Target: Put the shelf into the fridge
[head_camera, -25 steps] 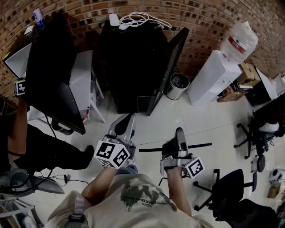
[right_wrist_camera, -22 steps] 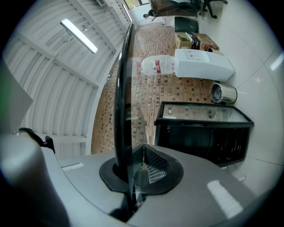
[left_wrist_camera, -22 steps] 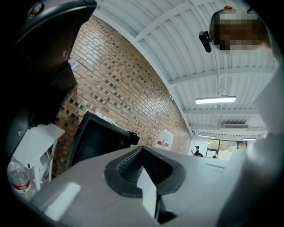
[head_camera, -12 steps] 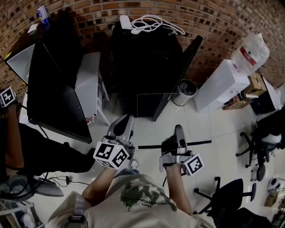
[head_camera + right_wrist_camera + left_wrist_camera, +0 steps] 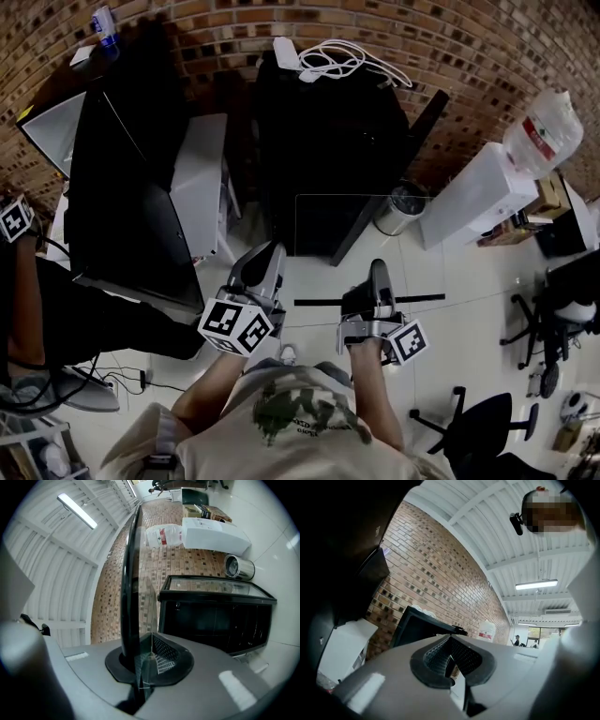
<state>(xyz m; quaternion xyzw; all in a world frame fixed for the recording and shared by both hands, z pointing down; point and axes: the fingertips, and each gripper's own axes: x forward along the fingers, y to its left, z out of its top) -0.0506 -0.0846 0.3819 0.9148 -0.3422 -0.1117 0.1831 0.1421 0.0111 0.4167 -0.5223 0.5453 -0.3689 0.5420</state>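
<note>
The shelf [image 5: 361, 225] is a clear glass pane with a black trim strip [image 5: 412, 300]; it hangs level in front of me above the floor. My right gripper [image 5: 378, 272] is shut on its near trim edge, and the trim [image 5: 129, 597] and glass run up between the pads [image 5: 161, 656]. My left gripper [image 5: 270, 251] sits just left of the pane's left edge, its pads [image 5: 440, 651] together; I make out nothing held there. The black fridge [image 5: 328, 141] stands ahead with its door [image 5: 398, 187] swung open to the right; it also shows as fridge [image 5: 220, 616].
A white water dispenser [image 5: 478, 192] with its bottle [image 5: 548, 131] and a metal bin [image 5: 405, 202] stand right of the fridge. A black cabinet [image 5: 122, 187] and white unit [image 5: 202, 173] are on the left. Cables [image 5: 342, 58] lie on the fridge top. An office chair [image 5: 487, 427] is behind right.
Both grippers and the shelf have moved forward towards the fridge, which now sits lower and more central in the head view. The right gripper's hold is unchanged.
</note>
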